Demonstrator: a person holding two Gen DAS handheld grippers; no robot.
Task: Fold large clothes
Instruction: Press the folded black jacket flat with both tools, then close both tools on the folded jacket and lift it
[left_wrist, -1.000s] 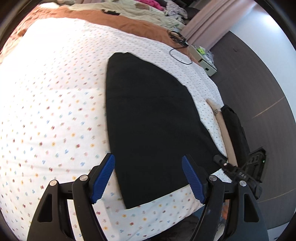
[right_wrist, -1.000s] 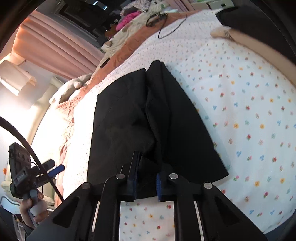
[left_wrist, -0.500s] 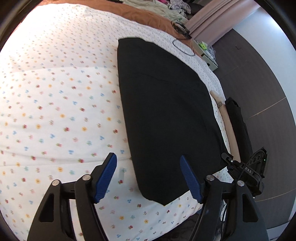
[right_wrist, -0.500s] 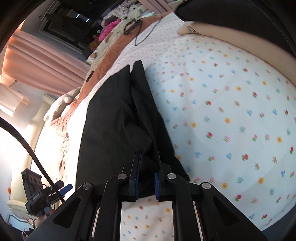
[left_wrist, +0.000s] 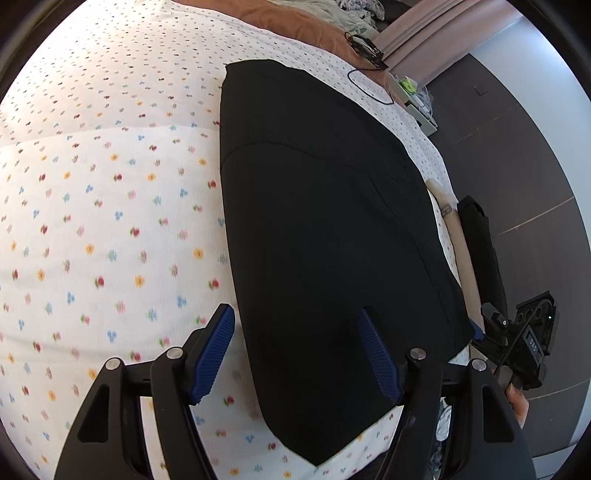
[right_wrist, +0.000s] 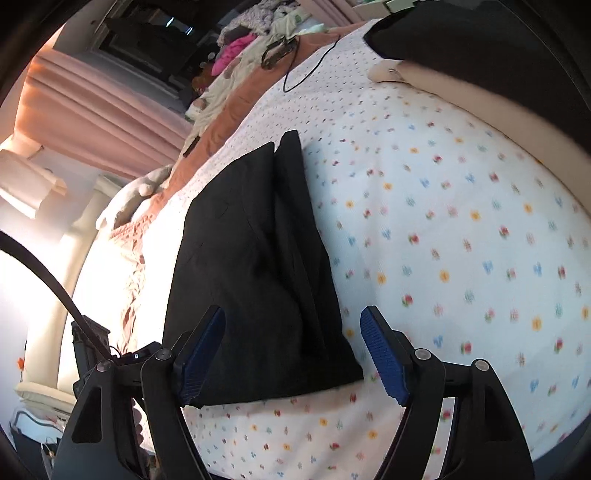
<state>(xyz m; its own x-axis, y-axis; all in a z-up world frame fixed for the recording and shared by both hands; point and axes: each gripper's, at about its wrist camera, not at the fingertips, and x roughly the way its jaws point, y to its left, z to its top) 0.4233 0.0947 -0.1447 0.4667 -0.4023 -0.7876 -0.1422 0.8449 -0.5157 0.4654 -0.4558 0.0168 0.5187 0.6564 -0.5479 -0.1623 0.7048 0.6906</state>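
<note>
A black garment lies folded lengthwise on the white flower-print bed sheet. It also shows in the right wrist view, with a ridge of bunched cloth along its middle. My left gripper is open and empty, just above the garment's near left edge. My right gripper is open and empty, above the garment's near end. The other gripper shows at the right edge of the left wrist view.
A brown blanket and a heap of clothes lie at the far end of the bed. A black cable loops on the sheet. A beige garment and a dark one lie along the bed's edge. Dark floor lies beyond.
My right gripper was shut on the garment's near end and has opened, letting it drop onto the sheet. My left gripper has moved closer over the garment's near corner.
</note>
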